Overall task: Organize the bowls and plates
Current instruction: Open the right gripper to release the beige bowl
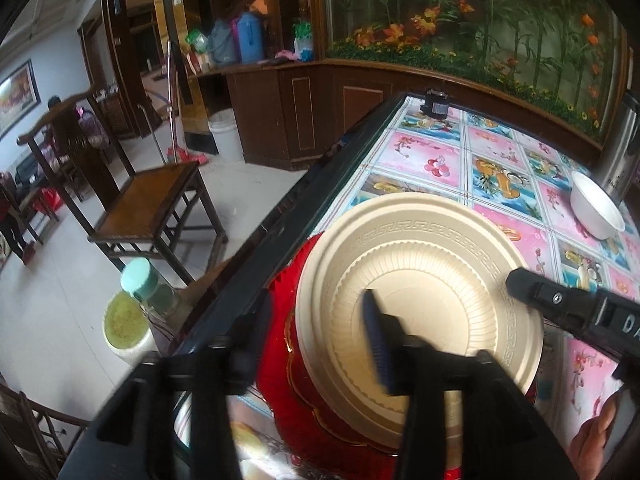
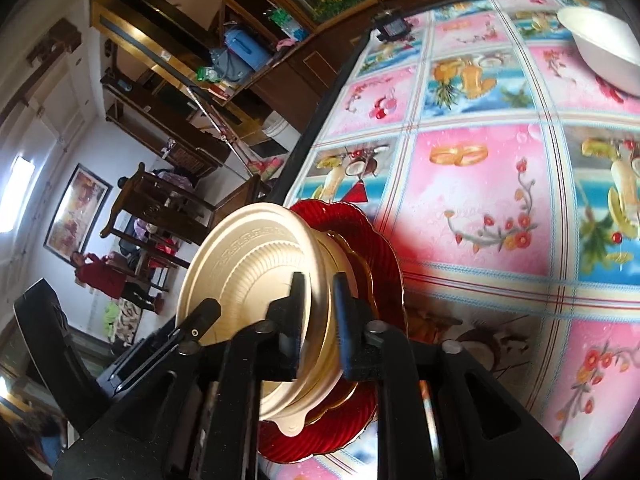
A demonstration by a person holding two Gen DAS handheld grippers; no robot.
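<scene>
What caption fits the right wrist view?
Right gripper straddles the rim of a cream plate stacked on a red scalloped plate, white bowl beyond.

White bowl (image 2: pixel 604 52) cut off by edge

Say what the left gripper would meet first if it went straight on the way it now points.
Probably the cream plate stacked on the red plate: the left gripper already has one of its fingers over the plate's centre. Whether it touches is unclear.
</scene>
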